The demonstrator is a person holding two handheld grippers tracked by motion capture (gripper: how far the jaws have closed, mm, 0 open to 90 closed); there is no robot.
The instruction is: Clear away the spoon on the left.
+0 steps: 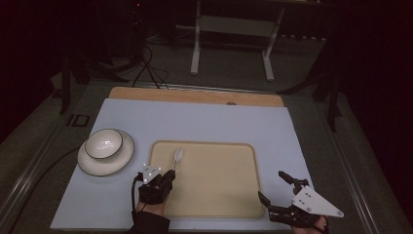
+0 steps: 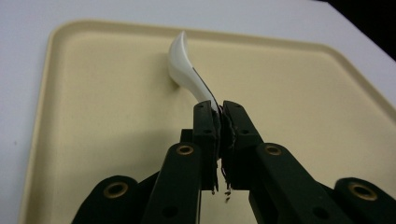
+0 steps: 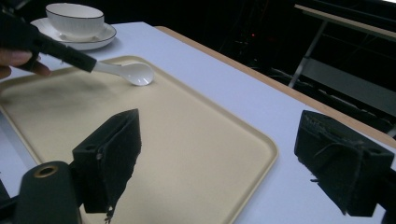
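Observation:
A white ceramic spoon (image 2: 187, 70) rests its bowl on the beige tray (image 1: 224, 195) near the tray's far left corner. My left gripper (image 1: 171, 174) is shut on the spoon's handle, jaws pinched together in the left gripper view (image 2: 219, 109). The spoon (image 1: 178, 156) points away from me in the high view, and the right gripper view shows the spoon (image 3: 133, 73) held by the dark jaws. My right gripper (image 1: 273, 187) stands open off the tray's near right corner, nothing between its jaws (image 3: 224, 158).
A white bowl (image 1: 103, 143) sits on a white saucer (image 1: 95, 165) at the left of the pale blue mat (image 1: 195, 119). The bowl (image 3: 74, 19) and saucer also lie beyond the tray in the right gripper view. A wooden table edge (image 1: 195, 95) runs along the back.

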